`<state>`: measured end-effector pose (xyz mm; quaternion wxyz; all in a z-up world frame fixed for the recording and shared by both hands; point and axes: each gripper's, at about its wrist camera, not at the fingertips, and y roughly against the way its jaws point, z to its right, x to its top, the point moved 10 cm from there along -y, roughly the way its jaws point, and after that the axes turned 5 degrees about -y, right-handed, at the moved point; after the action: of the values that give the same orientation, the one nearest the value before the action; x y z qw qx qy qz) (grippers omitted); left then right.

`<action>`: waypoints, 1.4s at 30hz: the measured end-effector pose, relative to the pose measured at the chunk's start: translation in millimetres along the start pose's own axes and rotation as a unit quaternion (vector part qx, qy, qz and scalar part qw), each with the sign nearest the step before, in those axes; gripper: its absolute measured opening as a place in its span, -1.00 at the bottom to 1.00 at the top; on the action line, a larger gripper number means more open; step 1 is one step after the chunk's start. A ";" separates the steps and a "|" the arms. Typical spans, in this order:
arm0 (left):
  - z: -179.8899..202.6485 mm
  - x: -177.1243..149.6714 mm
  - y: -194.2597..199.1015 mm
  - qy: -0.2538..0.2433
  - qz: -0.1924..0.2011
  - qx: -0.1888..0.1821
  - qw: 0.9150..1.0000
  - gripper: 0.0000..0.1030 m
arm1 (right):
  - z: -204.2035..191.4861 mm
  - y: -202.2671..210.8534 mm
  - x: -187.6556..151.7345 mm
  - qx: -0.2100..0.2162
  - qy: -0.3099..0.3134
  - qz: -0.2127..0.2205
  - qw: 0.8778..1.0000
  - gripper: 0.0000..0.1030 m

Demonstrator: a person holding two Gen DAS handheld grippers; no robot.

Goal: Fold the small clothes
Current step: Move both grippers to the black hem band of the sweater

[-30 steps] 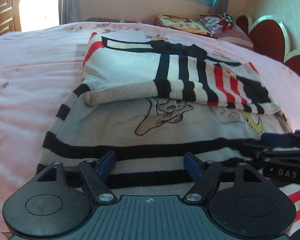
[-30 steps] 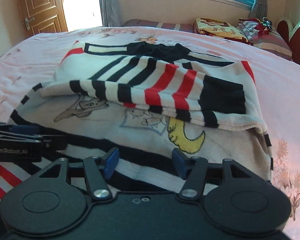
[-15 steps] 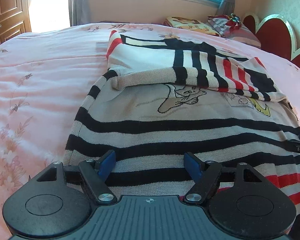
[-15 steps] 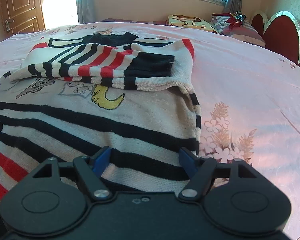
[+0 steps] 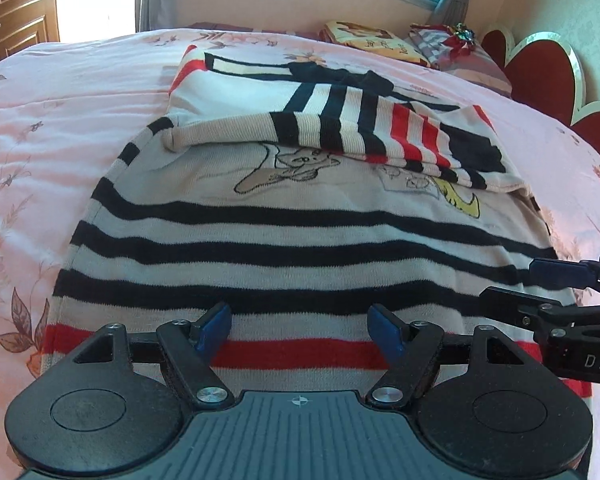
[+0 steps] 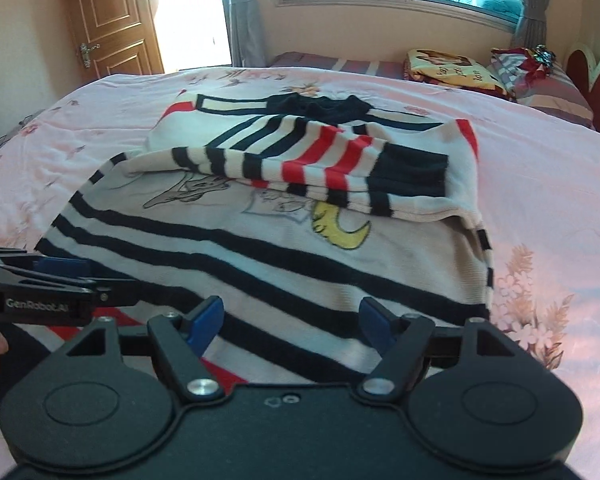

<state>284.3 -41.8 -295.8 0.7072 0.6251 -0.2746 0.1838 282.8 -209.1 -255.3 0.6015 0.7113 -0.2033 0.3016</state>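
Note:
A small beige sweater (image 5: 300,236) with black and red stripes and a cartoon print lies flat on the pink bed. Both sleeves (image 5: 380,136) are folded across its chest. It also shows in the right wrist view (image 6: 260,256). My left gripper (image 5: 302,326) is open and empty just above the hem near the red stripe. My right gripper (image 6: 290,320) is open and empty over the lower hem to the right. The right gripper shows at the right edge of the left wrist view (image 5: 556,280); the left gripper shows at the left edge of the right wrist view (image 6: 60,276).
The pink floral bedsheet (image 5: 40,128) spreads around the sweater. Folded blankets and pillows (image 6: 452,68) lie at the far end by the red heart-shaped headboard (image 5: 548,76). A wooden door (image 6: 112,20) and a window are beyond the bed.
Both grippers have pulled back toward the sweater's hem and come closer together again. Both stay open. The sweater has not moved.

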 end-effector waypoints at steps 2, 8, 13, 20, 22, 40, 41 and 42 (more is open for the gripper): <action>-1.9 -5.7 -0.1 -0.020 0.008 0.002 1.000 0.45 | -11.4 -4.1 -10.7 -0.004 0.009 -0.008 1.000 0.44; -2.4 -11.0 6.5 -0.059 0.014 -0.017 0.998 0.45 | -6.7 -7.8 -42.0 -0.050 -0.004 -0.025 0.998 0.50; -9.8 -19.6 14.4 -0.076 0.019 -0.033 0.996 0.45 | 12.5 11.2 -60.9 -0.096 -0.027 -0.027 0.995 0.56; -18.9 -30.7 25.4 -0.085 0.024 -0.047 0.995 0.45 | 25.7 33.6 -86.8 -0.132 -0.067 -0.027 0.989 0.66; -20.6 -32.5 28.1 -0.087 0.024 -0.051 0.995 0.45 | 25.8 34.5 -88.9 -0.137 -0.077 -0.028 0.987 0.71; -27.3 -79.8 69.1 -0.094 0.016 -0.074 0.993 0.61 | -55.0 48.9 -90.0 -0.114 -0.023 -0.012 0.993 0.89; -29.4 -83.6 68.6 -0.099 0.019 -0.071 0.992 0.61 | -58.9 43.8 -95.2 -0.119 -0.009 -0.023 0.993 0.80; -30.3 -86.3 69.1 -0.109 0.024 -0.070 0.991 0.61 | -59.5 39.5 -100.4 -0.121 -0.003 -0.034 0.992 0.80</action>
<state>180.0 5.7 -297.1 0.7101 0.5839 -0.3773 0.1115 172.2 -165.9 -288.4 0.6925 0.6405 -0.2158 0.2521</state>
